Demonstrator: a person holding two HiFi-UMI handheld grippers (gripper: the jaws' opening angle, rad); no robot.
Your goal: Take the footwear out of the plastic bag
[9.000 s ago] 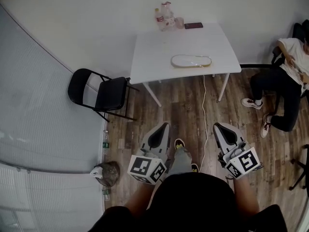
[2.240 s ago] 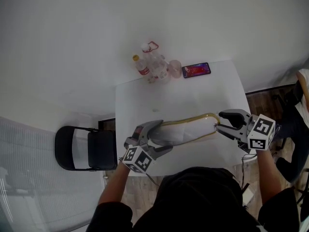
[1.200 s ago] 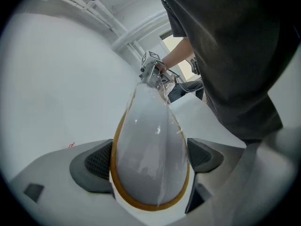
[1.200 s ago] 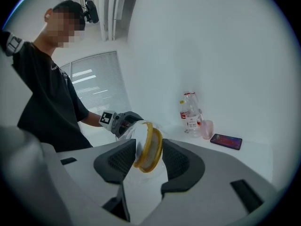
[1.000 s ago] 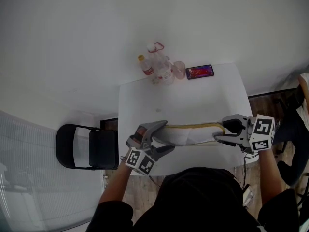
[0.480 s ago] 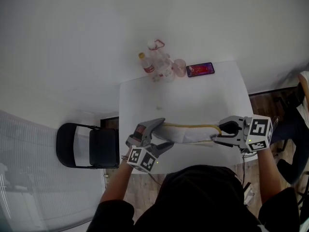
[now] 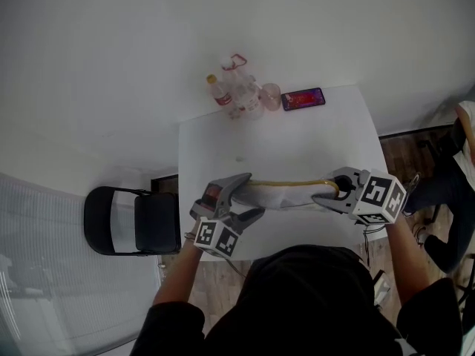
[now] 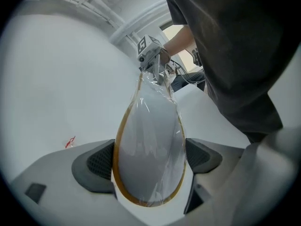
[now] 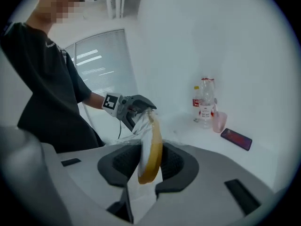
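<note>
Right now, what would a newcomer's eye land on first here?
A bagged slipper with a yellow rim is held between the two grippers at the near side of the white table. The left gripper clamps one end across its width. The right gripper, whose jaws have just been closing, pinches the other end edge-on. After that, the eye goes to the bottles and dark phone at the table's far edge.

Table (image 7: 297, 143): white, rectangular, set against a white wall.
Bottles (image 7: 231, 93): clear plastic cluster at the table's far edge, left half.
Cup (image 7: 271, 95): pink, just right of the bottles.
Phone (image 7: 303, 99): flat, beside the cup.
Chair (image 7: 130, 219): black, folding, left of the table.
</note>
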